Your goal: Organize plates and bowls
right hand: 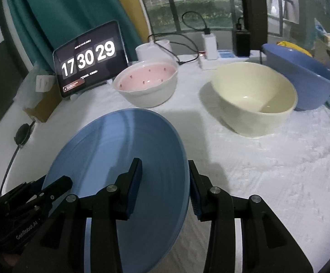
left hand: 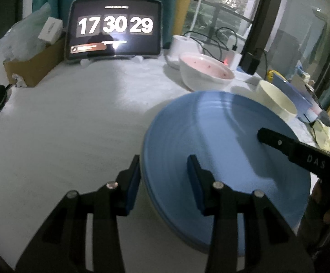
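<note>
blue plate [right hand: 124, 173] up off the white table [right hand: 267, 170], left gripper [left hand: 162, 184] clamping its left rim, right gripper [right hand: 165, 188] clamping its right rim. "genrobot.ai" on the left gripper, "das" on the right. tablet [right hand: 90, 59] far left reads 17 30 29.

The blue plate [right hand: 124, 170] runs off the bottom edge in the right wrist view, its near rim hidden behind the gripper. The blue bowl [right hand: 301, 77] at the table's [right hand: 267, 170] far right corner is partly covered by the cream bowl [right hand: 256, 100]. Small text on the tablet [left hand: 113, 28] is perhaps a notification, too blurred to read.
</note>
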Demonstrator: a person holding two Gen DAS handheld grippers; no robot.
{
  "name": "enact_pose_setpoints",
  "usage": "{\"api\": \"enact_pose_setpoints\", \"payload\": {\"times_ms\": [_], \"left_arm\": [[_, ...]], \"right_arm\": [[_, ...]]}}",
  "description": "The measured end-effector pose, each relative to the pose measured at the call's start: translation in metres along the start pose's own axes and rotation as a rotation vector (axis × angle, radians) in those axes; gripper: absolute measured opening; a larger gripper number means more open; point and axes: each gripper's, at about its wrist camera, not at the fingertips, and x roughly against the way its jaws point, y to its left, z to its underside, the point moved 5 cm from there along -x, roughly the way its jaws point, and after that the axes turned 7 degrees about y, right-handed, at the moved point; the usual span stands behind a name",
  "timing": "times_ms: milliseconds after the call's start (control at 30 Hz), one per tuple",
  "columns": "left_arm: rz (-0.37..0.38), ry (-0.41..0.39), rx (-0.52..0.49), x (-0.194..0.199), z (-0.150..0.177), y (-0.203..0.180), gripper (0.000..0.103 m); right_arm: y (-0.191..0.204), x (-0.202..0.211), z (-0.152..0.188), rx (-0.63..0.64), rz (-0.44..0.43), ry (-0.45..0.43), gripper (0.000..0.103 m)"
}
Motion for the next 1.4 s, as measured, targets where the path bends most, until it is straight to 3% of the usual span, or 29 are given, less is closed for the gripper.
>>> {"api": "enact_pose_setpoints", "payload": {"times_ms": [600,967,1167,1400], "left_arm": [[-0.058,0.004,0.019,-0.015,-0.003,0.016,0.042],[-0.105,-0.077,0.058,0.022,-0.004,0.021,0.045],[-0.081,-0.121,0.044,0.042,-0.006,0.003,0.045],[-0.022,-0.139,-0.024,0.053,-0.009,-0.044,0.045]], "right_arm": [[0.009,-0.023,-0.002,0.024,-0.001,0.018,0.042],[-0.004,0.000,0.002,-0.006,-0.002,0.006,0.042],[-0.023,0.022,0.006,-0.036,0.004,-0.023,0.043],[-0.052,0.049,0.012,-0.072,0.019,-0.059,0.043]]}}
